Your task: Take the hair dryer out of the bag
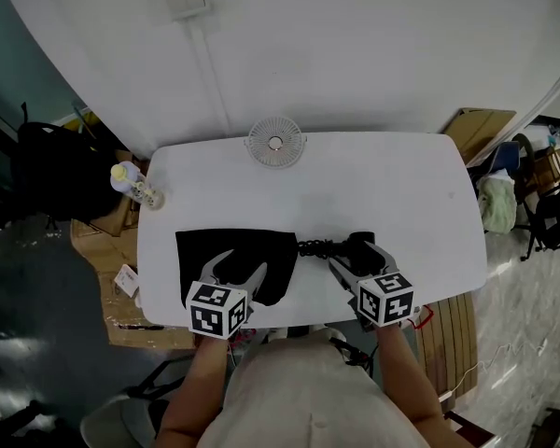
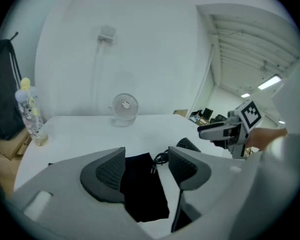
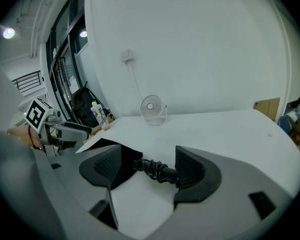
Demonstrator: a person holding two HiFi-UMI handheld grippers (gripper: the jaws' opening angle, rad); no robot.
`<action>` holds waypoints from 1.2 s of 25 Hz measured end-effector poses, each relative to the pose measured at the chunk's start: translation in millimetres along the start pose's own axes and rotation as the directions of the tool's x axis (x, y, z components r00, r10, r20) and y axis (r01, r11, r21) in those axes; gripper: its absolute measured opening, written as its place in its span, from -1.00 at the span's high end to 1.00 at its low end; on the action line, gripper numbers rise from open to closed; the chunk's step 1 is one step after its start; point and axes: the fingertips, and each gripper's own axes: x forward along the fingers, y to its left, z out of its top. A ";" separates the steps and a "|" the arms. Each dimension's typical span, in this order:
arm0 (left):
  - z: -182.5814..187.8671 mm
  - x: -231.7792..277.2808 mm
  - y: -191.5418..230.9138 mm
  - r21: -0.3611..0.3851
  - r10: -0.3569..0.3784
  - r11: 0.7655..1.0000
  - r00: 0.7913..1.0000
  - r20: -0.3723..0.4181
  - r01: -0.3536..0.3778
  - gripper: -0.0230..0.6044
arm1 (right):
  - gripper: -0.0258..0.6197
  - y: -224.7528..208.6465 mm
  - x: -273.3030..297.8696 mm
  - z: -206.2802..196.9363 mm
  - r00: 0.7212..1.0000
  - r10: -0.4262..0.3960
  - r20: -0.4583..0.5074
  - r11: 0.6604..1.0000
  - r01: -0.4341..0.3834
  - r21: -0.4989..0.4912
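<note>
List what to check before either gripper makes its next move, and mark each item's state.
1. Hair dryer out of the bag, lying on the table to the bag's right: ok.
2. Cord fully free of the bag: cannot tell; its coiled end reaches the bag's edge.
3. Left gripper jaws apart, gripping nothing: ok.
4. Right gripper jaws apart; the cord shows between them but is not pinched: ok.
5. Fan and bottle apart from bag and dryer: ok.
</note>
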 end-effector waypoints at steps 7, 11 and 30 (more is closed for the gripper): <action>-5.3 27.2 -67.3 0.007 -0.166 0.986 0.986 0.008 0.166 0.07 | 0.14 29.6 -8.9 -9.6 0.998 0.063 0.021 0.998 -0.063 0.013; -12.2 32.0 -83.6 0.009 -0.182 0.983 0.983 -0.004 0.182 0.26 | 0.69 34.0 -13.7 -13.0 0.998 0.054 0.033 0.999 -0.054 0.004; -21.3 29.9 -79.9 -0.022 -0.144 0.989 0.989 -0.021 0.144 0.89 | 0.88 34.0 -17.9 -29.1 0.997 0.063 -0.034 0.998 -0.064 -0.023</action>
